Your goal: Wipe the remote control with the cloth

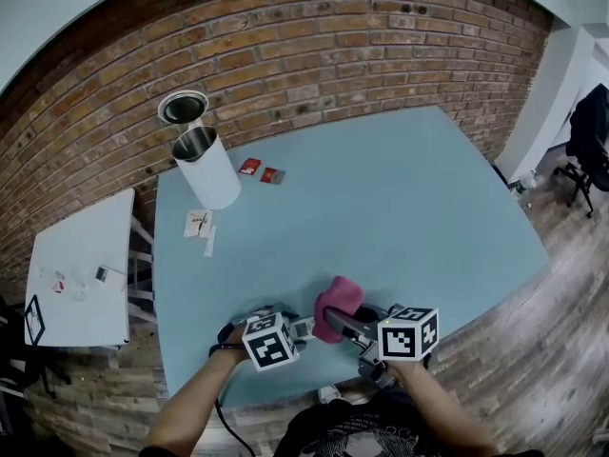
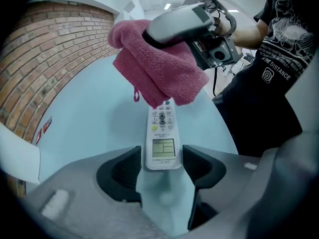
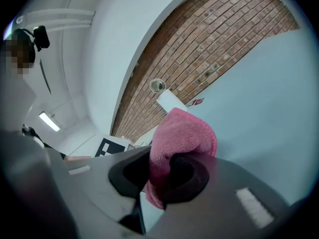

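A white remote control (image 2: pixel 163 138) with a small screen lies on the light blue table (image 1: pixel 381 208), near its front edge. My left gripper (image 2: pixel 162 166) points steeply down at it, jaws open, with the remote's near end between the pads and a thin gap showing on the left. In the head view the left gripper (image 1: pixel 297 329) sits just left of the pink cloth (image 1: pixel 338 303). My right gripper (image 3: pixel 167 176) is shut on the cloth (image 3: pixel 182 133), which bulges out of its jaws. In the left gripper view the cloth (image 2: pixel 159 68) covers the remote's far end.
A white cylindrical container (image 1: pixel 209 165) and its round lid (image 1: pixel 183 108) stand at the table's back left by the brick wall. Red packets (image 1: pixel 262 171) and white cards (image 1: pixel 200 225) lie nearby. A white side table (image 1: pixel 81 269) is at the left, a dark chair (image 1: pixel 590 141) at the far right.
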`<action>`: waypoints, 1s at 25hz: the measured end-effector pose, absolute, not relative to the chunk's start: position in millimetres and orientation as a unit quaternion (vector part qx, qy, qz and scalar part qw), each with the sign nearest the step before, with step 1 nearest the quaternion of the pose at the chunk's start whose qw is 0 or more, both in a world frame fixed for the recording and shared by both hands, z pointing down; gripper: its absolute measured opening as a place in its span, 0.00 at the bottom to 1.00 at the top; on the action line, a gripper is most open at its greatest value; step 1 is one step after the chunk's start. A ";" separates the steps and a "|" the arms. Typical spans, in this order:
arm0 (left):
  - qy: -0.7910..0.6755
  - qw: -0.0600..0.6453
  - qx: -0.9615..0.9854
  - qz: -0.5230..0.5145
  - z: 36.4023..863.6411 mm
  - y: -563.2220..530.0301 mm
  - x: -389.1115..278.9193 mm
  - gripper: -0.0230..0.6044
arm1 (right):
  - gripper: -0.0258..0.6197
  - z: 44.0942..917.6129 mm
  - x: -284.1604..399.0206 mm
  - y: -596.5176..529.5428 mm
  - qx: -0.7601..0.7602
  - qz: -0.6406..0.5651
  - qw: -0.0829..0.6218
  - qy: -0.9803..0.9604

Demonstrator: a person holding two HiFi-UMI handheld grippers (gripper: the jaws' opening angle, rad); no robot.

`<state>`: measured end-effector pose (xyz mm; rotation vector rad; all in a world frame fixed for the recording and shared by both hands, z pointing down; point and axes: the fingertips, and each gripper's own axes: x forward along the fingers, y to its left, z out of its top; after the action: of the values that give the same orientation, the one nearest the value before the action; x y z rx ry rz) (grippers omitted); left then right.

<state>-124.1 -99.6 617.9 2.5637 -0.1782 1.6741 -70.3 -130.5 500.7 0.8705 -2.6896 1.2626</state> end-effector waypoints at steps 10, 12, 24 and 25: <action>-0.049 0.068 0.831 0.550 627.6 -94.3 -129.8 0.45 | 0.13 527.0 -143.4 -130.6 0.237 0.411 0.081 -0.877; -0.045 0.077 0.830 0.551 628.3 -92.9 -129.8 0.42 | 0.13 534.4 -147.8 -130.9 0.237 0.415 0.085 -0.874; -0.030 0.089 0.815 0.572 630.0 -94.5 -129.3 0.42 | 0.13 542.3 -127.6 -135.3 0.244 0.439 0.077 -0.861; -0.029 0.088 0.814 0.573 629.9 -94.8 -129.1 0.42 | 0.13 542.2 -125.1 -135.6 0.245 0.441 0.075 -0.860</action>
<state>-129.1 -94.8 629.9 2.4240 -0.0870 1.7049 -125.1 -135.6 542.2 0.7343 -2.5804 1.3226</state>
